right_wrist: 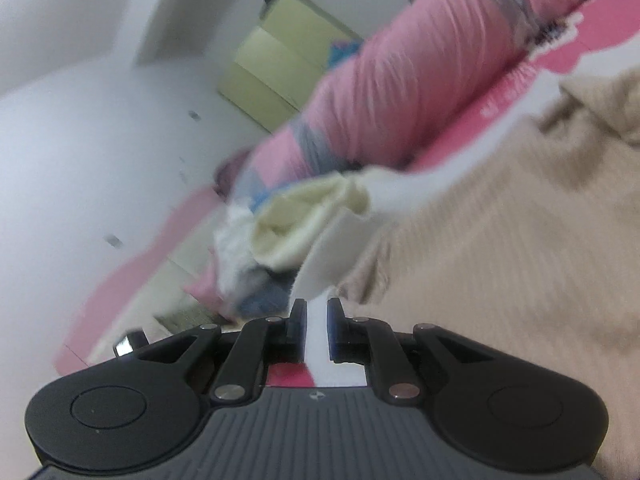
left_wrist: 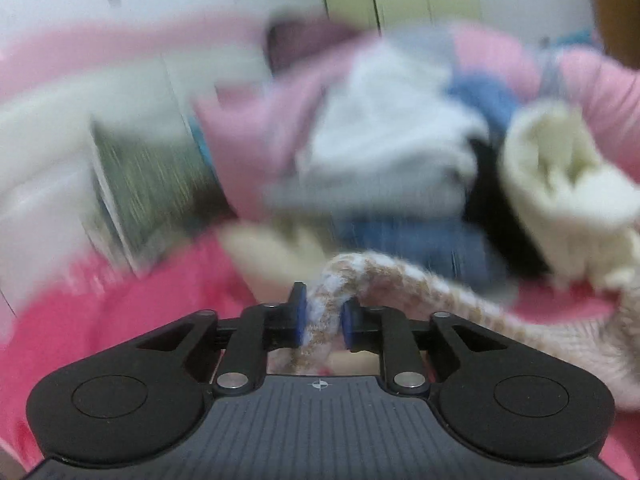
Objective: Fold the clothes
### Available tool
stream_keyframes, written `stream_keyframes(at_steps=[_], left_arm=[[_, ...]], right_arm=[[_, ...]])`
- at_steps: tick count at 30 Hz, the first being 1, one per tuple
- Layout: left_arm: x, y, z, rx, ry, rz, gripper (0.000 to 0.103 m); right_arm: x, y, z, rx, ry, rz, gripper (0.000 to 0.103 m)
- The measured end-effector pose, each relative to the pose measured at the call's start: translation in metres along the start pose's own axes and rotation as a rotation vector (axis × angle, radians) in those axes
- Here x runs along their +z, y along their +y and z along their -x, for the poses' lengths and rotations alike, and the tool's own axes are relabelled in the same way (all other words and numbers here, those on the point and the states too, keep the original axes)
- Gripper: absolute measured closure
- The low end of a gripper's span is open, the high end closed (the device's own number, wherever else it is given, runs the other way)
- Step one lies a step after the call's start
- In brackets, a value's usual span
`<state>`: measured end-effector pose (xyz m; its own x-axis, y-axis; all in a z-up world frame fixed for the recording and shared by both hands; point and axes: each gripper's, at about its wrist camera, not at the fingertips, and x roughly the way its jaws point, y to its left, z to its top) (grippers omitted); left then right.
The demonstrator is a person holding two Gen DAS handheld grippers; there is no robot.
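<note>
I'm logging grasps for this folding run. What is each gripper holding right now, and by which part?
The left gripper pinches a bunched fold of the beige-and-white knit garment. The right gripper clamps the white edge band of the beige ribbed garment.

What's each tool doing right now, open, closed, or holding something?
Left tool: closed on a bunched fold of the beige-and-white knit garment.
Right tool: closed on a white fabric edge.
</note>
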<state>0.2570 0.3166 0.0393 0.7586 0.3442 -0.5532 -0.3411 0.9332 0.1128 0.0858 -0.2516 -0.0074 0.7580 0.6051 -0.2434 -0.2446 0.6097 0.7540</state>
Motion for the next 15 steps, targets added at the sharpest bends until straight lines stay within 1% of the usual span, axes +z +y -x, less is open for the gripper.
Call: stream_keyframes(at_steps=[1,2,3,5,6,8,10,11,12,13,14,15], left_arm=[[-0.001,0.003,-0.002,-0.013,0.02,0.038,0.077],[-0.002,0.006,-0.004,-0.026,0.04,0.076,0.069],[-0.001,0.014,-0.001,-0.039,0.05,0.129,0.058],[0.002,0.034,0.004,-0.075,0.067,0.254,0.047],[0.004,0.045,0.006,-0.1,0.077,0.328,0.047],[0.01,0.061,0.012,-0.152,0.086,0.435,0.044],[0.015,0.072,0.023,-0.173,0.076,0.511,0.041],[0.016,0.073,0.034,-0.173,0.053,0.515,0.041],[0.016,0.072,0.045,-0.171,0.027,0.513,0.04],[0.015,0.067,0.057,-0.192,0.008,0.485,0.039],[0.014,0.061,0.069,-0.215,-0.009,0.452,0.036],[0.009,0.05,0.084,-0.263,-0.014,0.402,0.035]], right_arm=[[-0.004,0.001,-0.002,-0.018,0.02,0.009,0.091],[-0.007,0.001,-0.004,-0.034,0.04,0.018,0.091],[-0.01,0.003,-0.005,-0.046,0.057,0.029,0.09],[-0.016,0.007,-0.006,-0.069,0.091,0.058,0.09],[-0.019,0.009,-0.005,-0.083,0.104,0.08,0.09],[-0.025,0.014,-0.002,-0.112,0.121,0.121,0.088],[-0.032,0.017,0.003,-0.141,0.132,0.153,0.08],[-0.036,0.018,0.006,-0.154,0.137,0.167,0.078],[-0.04,0.019,0.008,-0.169,0.14,0.179,0.073],[-0.044,0.019,0.012,-0.188,0.142,0.196,0.07],[-0.047,0.02,0.015,-0.208,0.141,0.215,0.069],[-0.05,0.021,0.019,-0.228,0.14,0.233,0.068]])
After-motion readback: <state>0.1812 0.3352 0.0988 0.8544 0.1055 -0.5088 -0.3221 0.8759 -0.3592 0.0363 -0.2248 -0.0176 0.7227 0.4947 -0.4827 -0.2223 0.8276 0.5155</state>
